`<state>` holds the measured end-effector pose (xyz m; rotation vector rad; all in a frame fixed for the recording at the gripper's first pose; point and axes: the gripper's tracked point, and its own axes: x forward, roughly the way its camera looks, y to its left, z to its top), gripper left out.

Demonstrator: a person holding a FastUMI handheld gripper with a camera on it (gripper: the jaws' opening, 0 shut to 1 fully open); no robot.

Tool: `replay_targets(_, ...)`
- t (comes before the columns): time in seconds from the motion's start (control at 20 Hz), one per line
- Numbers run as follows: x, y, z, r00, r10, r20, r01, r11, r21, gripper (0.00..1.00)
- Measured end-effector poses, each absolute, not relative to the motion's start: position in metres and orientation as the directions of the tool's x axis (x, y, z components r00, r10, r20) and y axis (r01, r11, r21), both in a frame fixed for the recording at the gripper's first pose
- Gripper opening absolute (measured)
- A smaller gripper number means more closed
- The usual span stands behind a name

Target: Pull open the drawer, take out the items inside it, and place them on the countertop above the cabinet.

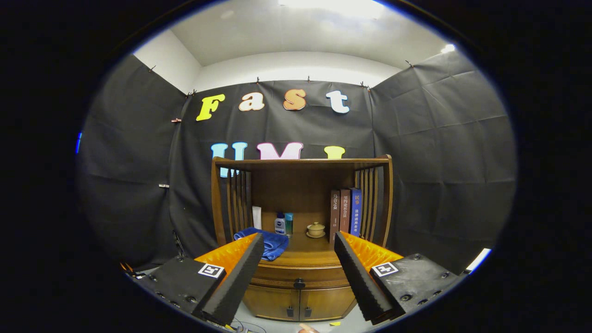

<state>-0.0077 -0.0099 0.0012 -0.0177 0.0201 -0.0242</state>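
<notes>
Gripper [298,247] open, drawer [299,275] closed, lengthwise crosswise ahead

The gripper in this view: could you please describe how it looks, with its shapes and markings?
The gripper has two long wedge-shaped fingers with finely ribbed, foam-like inner faces and quilted-looking outer sides. Each finger sits on a blocky dark mount with screw holes, and each mount carries a small square black-and-white tag near the finger's base. The fingers stand wide apart.
</notes>
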Motion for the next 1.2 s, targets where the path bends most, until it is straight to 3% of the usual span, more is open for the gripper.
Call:
replay_targets(0.65, 0.02, -0.016, -0.031, 0.998, -0.023, -0.063, 0.023, 1.0, 0.0, 1.0)
replay_targets(1.2, 0.097, -0.019, -0.188, 0.964, -0.02, -0.266, 0.024, 1.0, 0.014, 1.0)
